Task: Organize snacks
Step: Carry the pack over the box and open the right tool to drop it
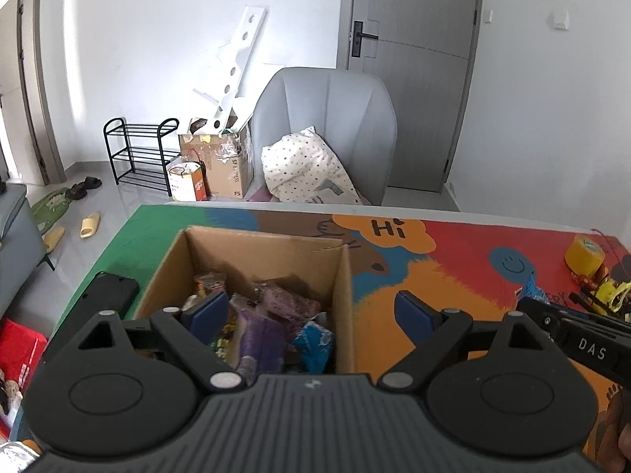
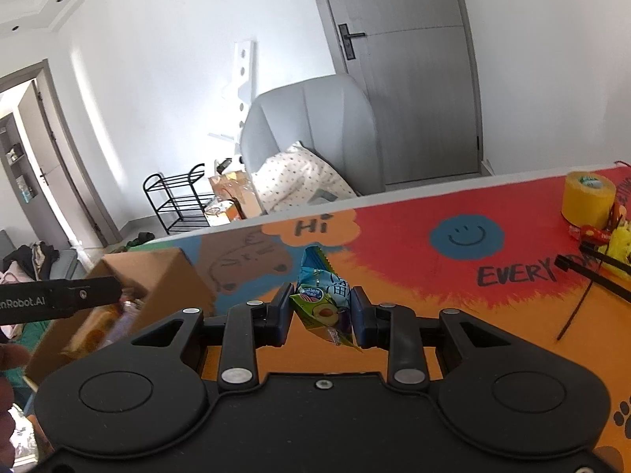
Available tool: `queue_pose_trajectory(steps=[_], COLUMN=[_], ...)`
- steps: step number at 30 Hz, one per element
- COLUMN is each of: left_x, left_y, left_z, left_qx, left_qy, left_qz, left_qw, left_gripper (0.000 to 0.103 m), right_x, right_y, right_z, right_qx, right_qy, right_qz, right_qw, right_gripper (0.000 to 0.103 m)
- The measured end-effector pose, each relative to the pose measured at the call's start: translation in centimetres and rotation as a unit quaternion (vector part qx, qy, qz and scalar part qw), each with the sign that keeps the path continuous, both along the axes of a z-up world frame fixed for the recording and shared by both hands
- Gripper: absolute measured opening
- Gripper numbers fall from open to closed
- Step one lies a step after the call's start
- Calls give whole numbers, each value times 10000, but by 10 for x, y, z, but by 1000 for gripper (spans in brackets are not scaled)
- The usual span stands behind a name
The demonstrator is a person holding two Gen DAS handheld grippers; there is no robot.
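White walls, a grey door [image 1: 414, 71] and a grey armchair [image 1: 327, 126] with a dotted pillow [image 1: 307, 169] stood beyond the table [image 2: 414, 216], whose cover was painted in green, orange and red, with "Hi" and a blue smiley.

Left wrist view: the left gripper [image 1: 311, 311] hung over an open cardboard box [image 1: 343, 287] at the left part of the table, its jaws spread wide, nothing between the blue pads. Only this view looked down into the box: purple, blue and yellow snack packets [image 1: 268, 323] lay heaped inside. A black phone-like slab [image 1: 110, 291] lay just left of the box on the green area. Slippers and a black shoe rack [image 1: 138, 153] showed on the far floor. At the right edge part of the right gripper's black body intruded, its jaws hidden here.

Right wrist view: only here was the grip clear. The right gripper [image 2: 321, 311] was clenched on a light-blue and green snack packet [image 2: 321, 299], a pad pressed to each side, the packet upright and clear of the table. The box appeared from outside at the left, blurred, contents hard to read. A yellow tape roll [image 2: 587, 201] stood at the far right, with black cable ties [image 2: 591, 272] and yellow and red wrappers beside it. "EVERY" was lettered on the cover near them.
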State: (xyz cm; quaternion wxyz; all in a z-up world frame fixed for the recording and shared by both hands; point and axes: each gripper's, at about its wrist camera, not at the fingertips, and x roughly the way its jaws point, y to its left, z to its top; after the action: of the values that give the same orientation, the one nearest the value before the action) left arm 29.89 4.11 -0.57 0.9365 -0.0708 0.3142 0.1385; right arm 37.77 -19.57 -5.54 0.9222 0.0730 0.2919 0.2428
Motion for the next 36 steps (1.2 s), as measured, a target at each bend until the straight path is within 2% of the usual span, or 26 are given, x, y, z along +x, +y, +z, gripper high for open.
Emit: queue_pose_trajectory(steps=[16,20,22,25,31,36], left_x=[-36,-42,-46,-51,-62,-69], left_y=[51,61,65,71,85,97], left_z=[7,4,3,1,0,1], left_qx=[-381,-614,-676,-760,-869,-959], left_qy=[-206,-280,-287,-305,-371,-427], left_qz=[225,188,179,157,211,308], left_qw=[9988,9975,9971,9965,9953,9940], left_gripper=[87,77,69,61,49,44], right_x=[-28,-38,-42,-48,-57,-64], right_y=[49,62,69,80,103,117], right_z=[31,37,40,44,42,41], right_qx=[9,8,9,-13,-40,-78], right_qy=[-255,-310,-338,-373,-337,-276], right_qz=[487,644,734,851,1071,1181], right_qw=[9985,9974,9967,9957,9937,9926], right_gripper=[29,29,29,29,29,29])
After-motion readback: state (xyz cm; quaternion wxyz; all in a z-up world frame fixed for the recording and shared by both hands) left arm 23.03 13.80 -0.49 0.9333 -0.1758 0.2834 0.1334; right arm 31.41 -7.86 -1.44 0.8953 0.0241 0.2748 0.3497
